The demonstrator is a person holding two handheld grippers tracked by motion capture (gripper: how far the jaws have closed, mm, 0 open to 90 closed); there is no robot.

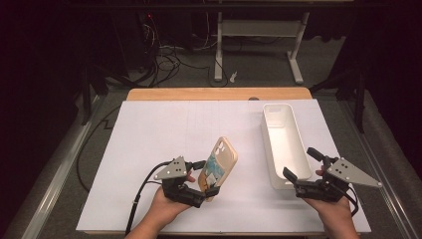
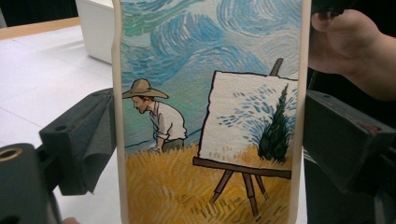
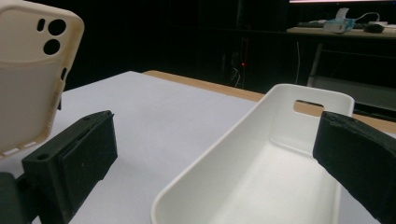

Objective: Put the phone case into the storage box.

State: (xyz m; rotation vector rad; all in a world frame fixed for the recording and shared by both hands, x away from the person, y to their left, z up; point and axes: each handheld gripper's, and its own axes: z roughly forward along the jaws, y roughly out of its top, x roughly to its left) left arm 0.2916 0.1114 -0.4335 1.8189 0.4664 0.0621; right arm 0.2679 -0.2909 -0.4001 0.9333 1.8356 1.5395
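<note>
Case, held upright above the near middle of the worktop by its side edges in the left hand-held gripper, could twist or slip from that thin edge grip, while the right hand-held gripper gapes wide at the bin's near end.

Phone case – cream rim; printed painting: swirly blue-green sky, yellow wheat field, figure in straw hat and white shirt, brown easel with white canvas showing a dark green cypress; inner side plain cream; bin white; table cover white, tabletop edge light wood; gripper jaws black, top plates grey
</note>
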